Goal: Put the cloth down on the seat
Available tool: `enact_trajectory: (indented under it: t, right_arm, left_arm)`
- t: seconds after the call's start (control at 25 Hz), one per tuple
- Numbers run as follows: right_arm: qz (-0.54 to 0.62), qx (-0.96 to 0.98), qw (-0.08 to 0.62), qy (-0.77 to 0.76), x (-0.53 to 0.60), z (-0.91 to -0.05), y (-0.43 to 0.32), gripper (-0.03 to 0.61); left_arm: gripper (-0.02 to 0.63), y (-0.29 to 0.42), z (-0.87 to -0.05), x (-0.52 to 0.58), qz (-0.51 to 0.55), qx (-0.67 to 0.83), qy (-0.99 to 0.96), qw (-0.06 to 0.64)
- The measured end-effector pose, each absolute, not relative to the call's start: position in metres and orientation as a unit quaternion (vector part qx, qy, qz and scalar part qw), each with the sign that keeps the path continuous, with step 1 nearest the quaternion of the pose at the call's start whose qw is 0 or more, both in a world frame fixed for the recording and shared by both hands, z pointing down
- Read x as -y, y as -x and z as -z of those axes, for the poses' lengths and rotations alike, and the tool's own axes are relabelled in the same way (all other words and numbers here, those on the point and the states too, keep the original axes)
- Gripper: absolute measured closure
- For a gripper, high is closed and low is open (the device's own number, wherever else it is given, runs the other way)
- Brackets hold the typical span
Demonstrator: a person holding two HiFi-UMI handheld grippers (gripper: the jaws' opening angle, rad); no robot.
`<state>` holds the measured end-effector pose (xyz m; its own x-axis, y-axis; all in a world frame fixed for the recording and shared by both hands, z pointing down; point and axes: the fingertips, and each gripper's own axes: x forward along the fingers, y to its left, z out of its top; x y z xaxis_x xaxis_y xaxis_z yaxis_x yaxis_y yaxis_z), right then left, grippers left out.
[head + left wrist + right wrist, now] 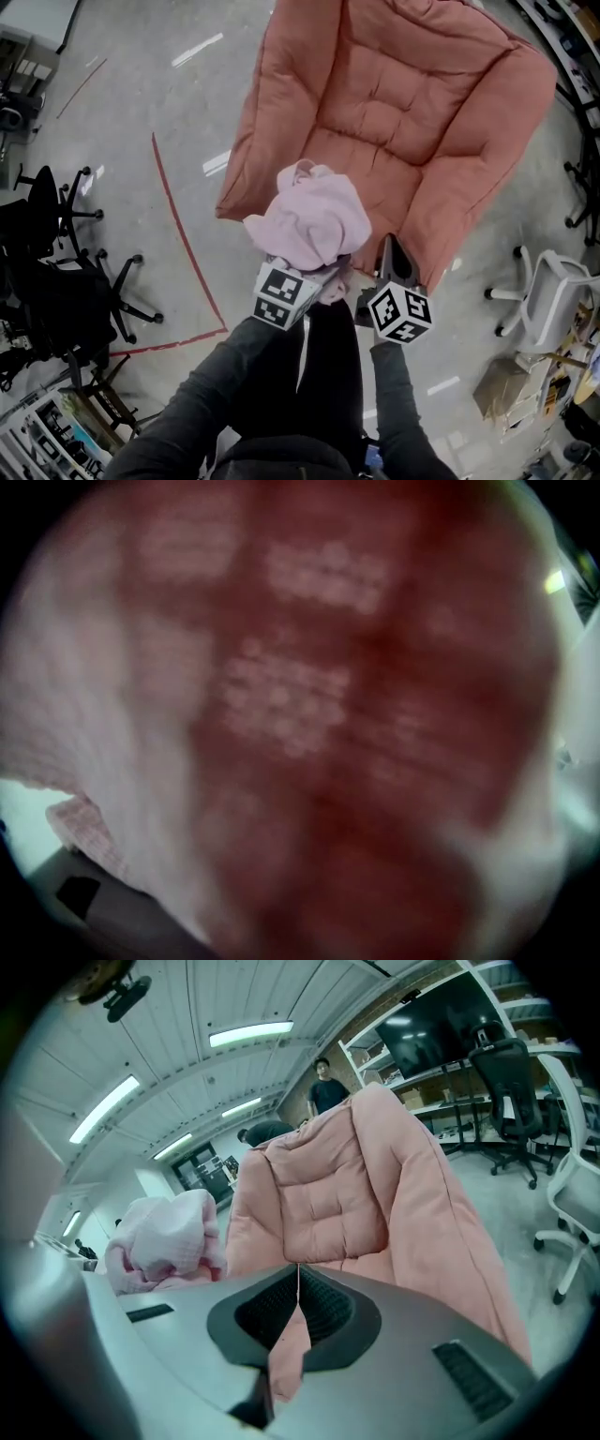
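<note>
A bunched pale pink cloth (311, 221) rides on top of my left gripper (302, 272), above the floor just before the seat's front edge. It hides the jaws, and only the marker cube shows beneath it. In the left gripper view the cloth (309, 724) fills the lens as a blur. The seat is a padded salmon-pink armchair (412, 122), ahead and slightly right. My right gripper (391, 248) is shut and empty beside the cloth, pointing at the seat's front edge. In the right gripper view its tips (298, 1269) meet, with the armchair (328, 1194) ahead and the cloth (164, 1237) to the left.
Black office chairs (56, 244) stand at the left, past a red tape line (183, 234) on the floor. A white office chair (553, 291) and a cardboard box (506, 389) are at the right. Behind the armchair are a person (328, 1087), shelves and a dark monitor (441, 1021).
</note>
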<state>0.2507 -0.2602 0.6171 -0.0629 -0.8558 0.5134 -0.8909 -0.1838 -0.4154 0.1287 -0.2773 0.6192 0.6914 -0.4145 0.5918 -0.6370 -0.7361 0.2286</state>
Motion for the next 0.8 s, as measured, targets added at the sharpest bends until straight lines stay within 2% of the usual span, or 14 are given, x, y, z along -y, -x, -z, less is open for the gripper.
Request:
enact_trajectory:
  t: [0.4, 0.8]
  right_arm:
    - [-0.379, 0.616, 0.014, -0.691, 0.27, -0.674, -0.239, 0.568]
    - [-0.387, 0.594, 0.038, -0.704, 0.276, -0.728, -0.225, 0.568]
  left_arm:
    - [0.146, -0.119, -0.708, 0.291, -0.318, 0.275, -0.873, 0.247]
    - [0.146, -0.141, -0.77, 0.308, -0.352, 0.239, -0.866, 0.263]
